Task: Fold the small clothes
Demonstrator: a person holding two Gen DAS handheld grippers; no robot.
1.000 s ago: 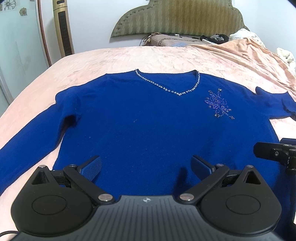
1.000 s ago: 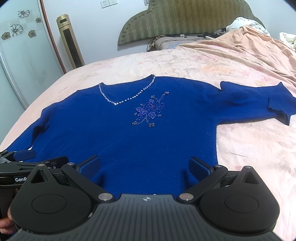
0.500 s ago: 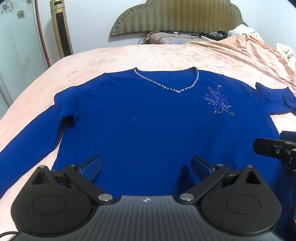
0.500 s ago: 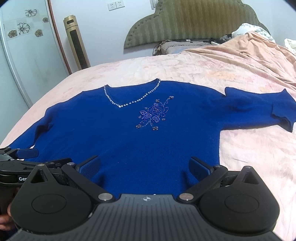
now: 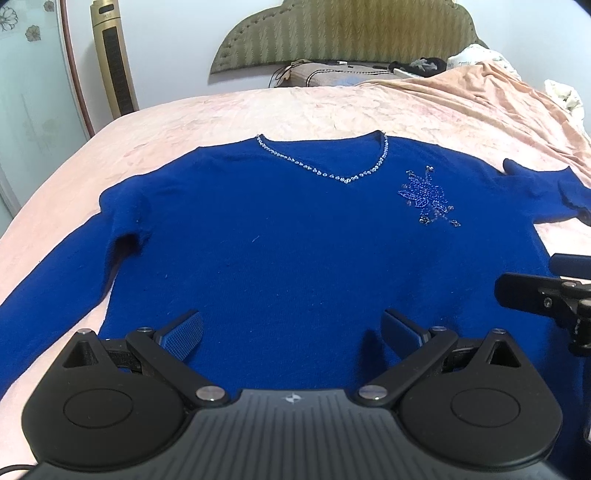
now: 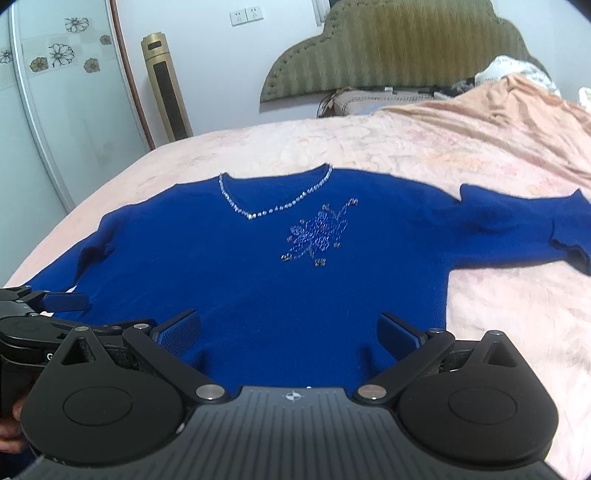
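Observation:
A royal-blue sweater (image 5: 288, 229) with a beaded V-neck and a beaded flower lies spread flat, front up, on the bed; it also shows in the right wrist view (image 6: 258, 273). Its sleeves reach out to both sides. My left gripper (image 5: 293, 330) is open and empty, hovering over the sweater's lower hem. My right gripper (image 6: 290, 330) is open and empty over the hem further right. The right gripper's fingers (image 5: 532, 295) show at the right edge of the left wrist view, and the left gripper's fingers (image 6: 62, 301) at the left edge of the right wrist view.
The sweater rests on a pink bedsheet (image 5: 332, 110). A green headboard (image 5: 347, 33) and a pillow with clutter (image 5: 332, 75) are at the far end. A rumpled blanket (image 6: 517, 110) lies far right. A tower fan (image 5: 114, 59) and a glass wardrobe door (image 6: 55, 110) stand left.
Both grippers have drawn back and risen slightly; the sweater sits a little lower and farther in both views. Both stay open. The sweater has not moved.

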